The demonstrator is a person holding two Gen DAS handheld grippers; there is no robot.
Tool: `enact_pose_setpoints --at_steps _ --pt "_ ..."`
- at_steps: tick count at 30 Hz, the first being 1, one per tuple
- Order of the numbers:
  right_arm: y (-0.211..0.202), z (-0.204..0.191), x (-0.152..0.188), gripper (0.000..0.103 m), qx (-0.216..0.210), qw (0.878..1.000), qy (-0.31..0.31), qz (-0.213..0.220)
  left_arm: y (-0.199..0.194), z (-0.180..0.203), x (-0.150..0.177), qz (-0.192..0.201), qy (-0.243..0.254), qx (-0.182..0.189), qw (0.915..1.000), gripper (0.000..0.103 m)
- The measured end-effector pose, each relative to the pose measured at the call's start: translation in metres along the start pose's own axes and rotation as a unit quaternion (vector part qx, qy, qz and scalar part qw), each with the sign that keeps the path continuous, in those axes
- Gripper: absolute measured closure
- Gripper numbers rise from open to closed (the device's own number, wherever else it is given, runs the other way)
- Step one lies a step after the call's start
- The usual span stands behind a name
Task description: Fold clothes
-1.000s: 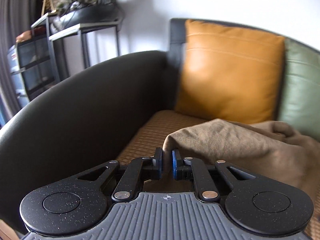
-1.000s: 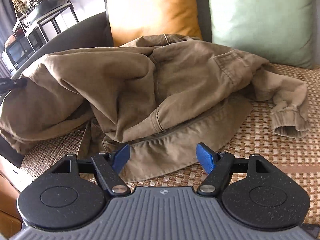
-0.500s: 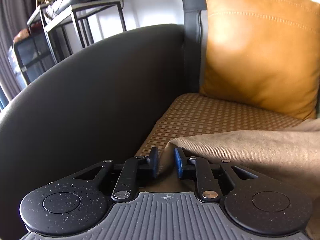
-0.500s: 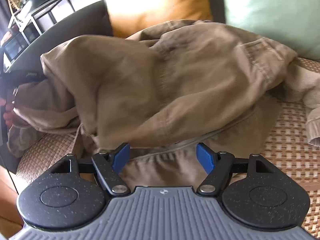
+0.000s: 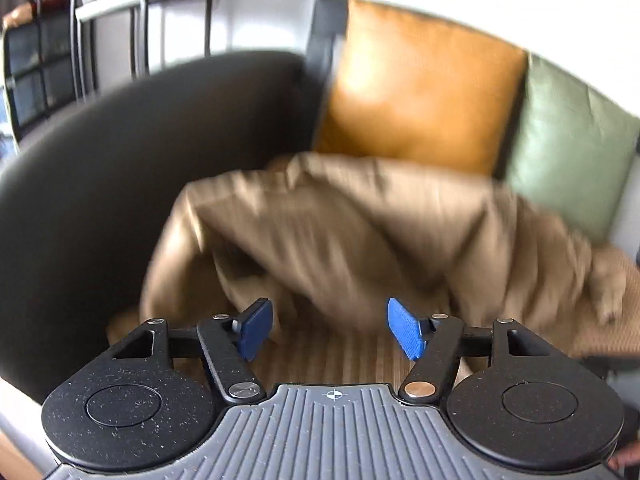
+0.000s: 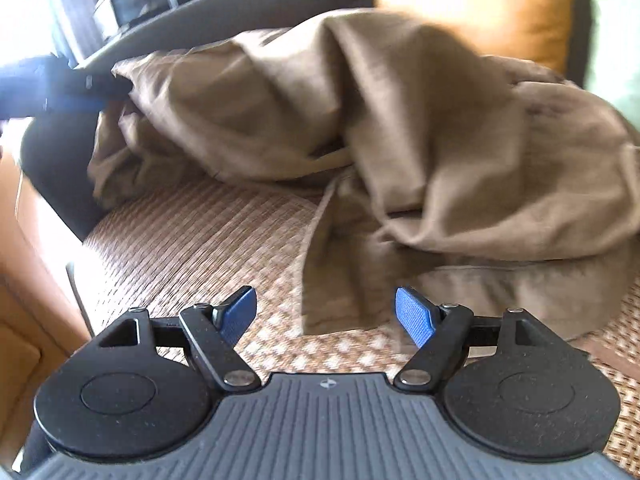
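Where the woven seat mat (image 6: 192, 240) of the sofa lies bare, the tan jacket (image 6: 460, 152) begins, heaped and blurred; its long axis cannot be told. Behind the jacket lean an orange cushion (image 5: 420, 88) and a green cushion (image 5: 568, 140). Both the left hand-held gripper (image 5: 330, 328) and right hand-held gripper (image 6: 326, 316) are spread wide, holding nothing.

Left tool (image 5: 330, 328) and right tool (image 6: 325, 316) gape empty.

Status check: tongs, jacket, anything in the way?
Left tongs open, empty. Right tongs open, empty. Brown jacket bunched on sofa seat, unfolded. Nothing blocking.
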State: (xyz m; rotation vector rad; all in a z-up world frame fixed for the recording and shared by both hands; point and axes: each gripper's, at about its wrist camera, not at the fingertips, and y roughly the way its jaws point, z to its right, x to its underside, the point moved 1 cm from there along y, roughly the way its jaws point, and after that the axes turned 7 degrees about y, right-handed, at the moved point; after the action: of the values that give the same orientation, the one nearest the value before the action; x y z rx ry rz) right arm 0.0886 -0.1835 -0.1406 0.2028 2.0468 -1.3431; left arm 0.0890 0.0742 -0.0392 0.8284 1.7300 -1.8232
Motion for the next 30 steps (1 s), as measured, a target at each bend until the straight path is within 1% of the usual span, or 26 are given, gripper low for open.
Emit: enact_pose_setpoints --at_steps 2,4,7,10,11,12,13,14,15,16,17,19,21,23,26,30 --pt "0.007 -0.009 0.003 0.023 0.012 1.0 -0.017 0.0 0.021 0.008 0.009 -0.023 -0.002 -0.01 0.9997 0.026" --pt "0.016 -0.015 0.005 0.023 0.026 0.999 -0.036 0.0 0.042 0.01 0.008 -0.038 -0.013 -0.015 0.9991 0.027" --pt "0.026 -0.016 0.008 0.023 0.039 0.998 -0.054 -0.002 0.062 0.017 0.0 -0.026 -0.038 -0.018 0.9988 0.027" --pt "0.036 -0.011 0.01 0.025 0.049 0.997 -0.065 -0.002 0.078 0.022 -0.013 -0.019 -0.058 -0.012 0.998 0.026" --pt "0.04 -0.009 0.011 0.03 0.051 0.997 -0.066 -0.003 0.084 0.021 -0.016 -0.02 -0.062 -0.018 0.9977 0.026" --pt "0.041 -0.006 0.01 0.037 0.052 0.997 -0.063 -0.002 0.09 0.02 -0.018 -0.021 -0.065 -0.026 0.9974 0.027" --pt "0.037 -0.002 0.007 0.041 0.052 0.997 -0.056 0.002 0.095 0.019 -0.021 -0.021 -0.067 -0.032 0.997 0.036" --pt "0.033 0.001 0.004 0.048 0.051 0.997 -0.049 0.005 0.097 0.016 -0.024 -0.022 -0.069 -0.035 0.9968 0.046" --pt "0.029 0.005 0.002 0.063 0.05 0.998 -0.042 0.009 0.098 0.014 -0.026 -0.022 -0.073 -0.036 0.9965 0.05" --pt "0.025 0.009 -0.001 0.076 0.049 0.998 -0.035 0.013 0.097 0.01 -0.029 -0.022 -0.079 -0.033 0.9961 0.059" --pt "0.021 0.012 -0.004 0.096 0.049 0.998 -0.029 0.016 0.094 0.006 -0.032 -0.022 -0.086 -0.029 0.9957 0.066" --pt "0.013 0.019 -0.009 0.096 0.047 0.998 -0.015 0.024 0.086 -0.001 -0.038 -0.022 -0.098 -0.026 0.9947 0.07" --pt "0.001 0.026 -0.015 0.096 0.047 0.998 -0.004 0.034 0.074 -0.004 -0.042 -0.015 -0.102 -0.034 0.9941 0.072" --pt "-0.03 0.031 -0.024 0.096 0.049 0.997 -0.003 0.059 0.057 -0.002 -0.044 0.005 -0.1 -0.045 0.9939 0.075" --pt "-0.085 0.039 -0.038 0.096 0.062 0.992 -0.002 0.108 0.021 -0.002 -0.049 0.039 -0.105 -0.044 0.9927 0.078" --pt "-0.159 0.046 -0.056 0.096 0.099 0.979 -0.003 0.179 -0.022 -0.006 -0.058 0.075 -0.11 -0.049 0.9899 0.081"
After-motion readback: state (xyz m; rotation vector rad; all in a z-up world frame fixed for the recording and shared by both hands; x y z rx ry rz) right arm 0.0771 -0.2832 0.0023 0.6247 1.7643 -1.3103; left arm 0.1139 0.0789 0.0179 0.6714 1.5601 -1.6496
